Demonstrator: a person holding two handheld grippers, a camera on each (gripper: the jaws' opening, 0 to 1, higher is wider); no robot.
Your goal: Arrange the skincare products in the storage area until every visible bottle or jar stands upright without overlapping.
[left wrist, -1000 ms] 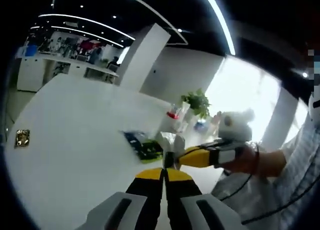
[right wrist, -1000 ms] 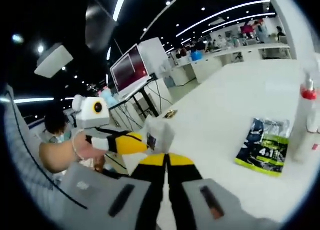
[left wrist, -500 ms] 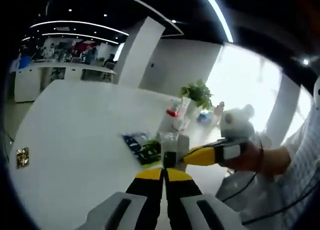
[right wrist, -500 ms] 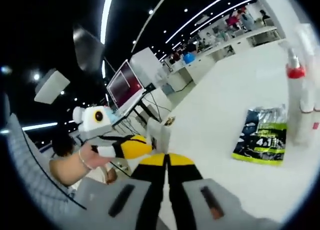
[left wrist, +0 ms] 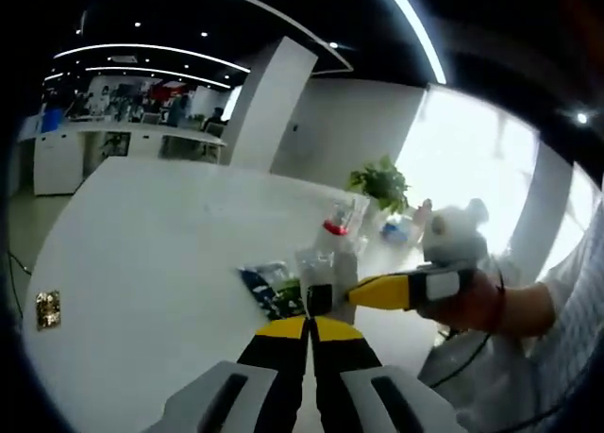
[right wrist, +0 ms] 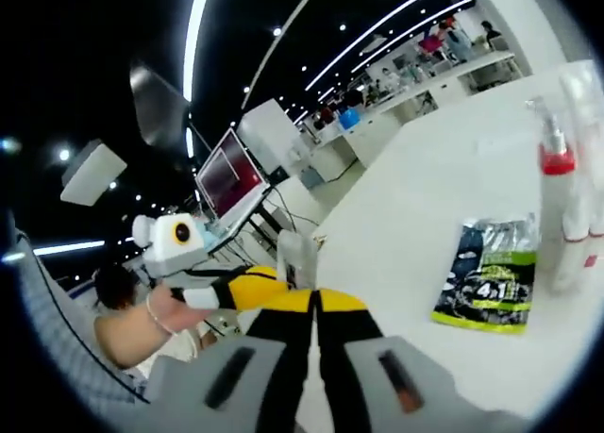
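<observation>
— Grippers?
— Left gripper [left wrist: 310, 322] pressed together, nothing between. Right gripper [right wrist: 314, 301] likewise closed and empty; meeting tip to tip beside a small clear box [left wrist: 326, 274].
— Hard to read?
— Box contents blurred.
— Surface, room?
— White desk [left wrist: 142, 254]: green-black sachet [right wrist: 489, 277] flat, red-collared spray bottle [right wrist: 550, 202] upright beside it. Open office behind, monitor [right wrist: 229, 174].
</observation>
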